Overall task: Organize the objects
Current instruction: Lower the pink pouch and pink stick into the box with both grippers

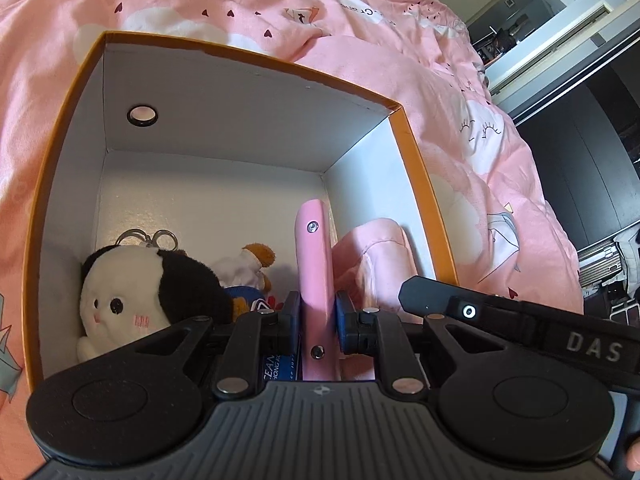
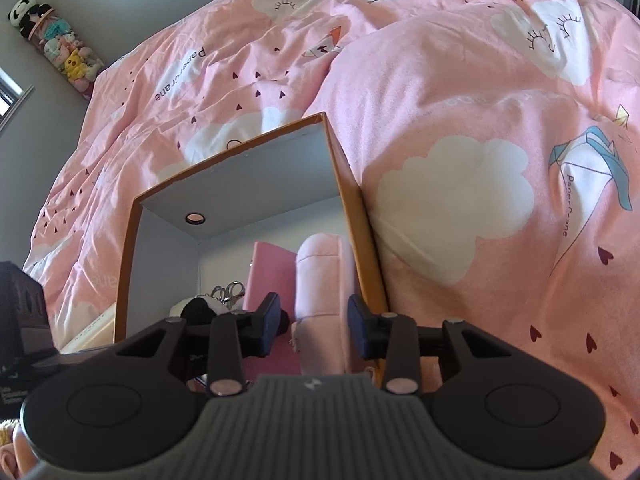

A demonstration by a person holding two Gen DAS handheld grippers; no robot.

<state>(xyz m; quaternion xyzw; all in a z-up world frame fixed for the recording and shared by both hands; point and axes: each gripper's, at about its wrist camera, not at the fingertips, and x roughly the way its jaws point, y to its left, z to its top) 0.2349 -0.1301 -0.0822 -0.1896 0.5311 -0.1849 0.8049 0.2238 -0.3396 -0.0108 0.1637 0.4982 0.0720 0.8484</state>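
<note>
An orange box (image 1: pixel 248 54) with a white inside lies on a pink bedspread. In it lie a white-and-black plush toy (image 1: pixel 132 284) with key rings, a small plush figure (image 1: pixel 244 266) and a rolled pink cloth item (image 1: pixel 376 256). My left gripper (image 1: pixel 318 320) is down in the box, shut on a flat pink case (image 1: pixel 314 256) that stands on edge. One of the right gripper's fingers (image 1: pixel 432 294) shows at the box's right wall. My right gripper (image 2: pixel 316 326) hangs over the box (image 2: pixel 348 184), open, with the pink cloth item (image 2: pixel 324 280) between its pads and the pink case (image 2: pixel 272 276) to its left.
The pink bedspread (image 2: pixel 480 120) bulges high against the box's right wall. A blue printed card (image 1: pixel 276 366) lies under my left gripper. A dark box (image 2: pixel 20 320) sits at the left, and a hanging tube of plush toys (image 2: pixel 56 44) is on the wall.
</note>
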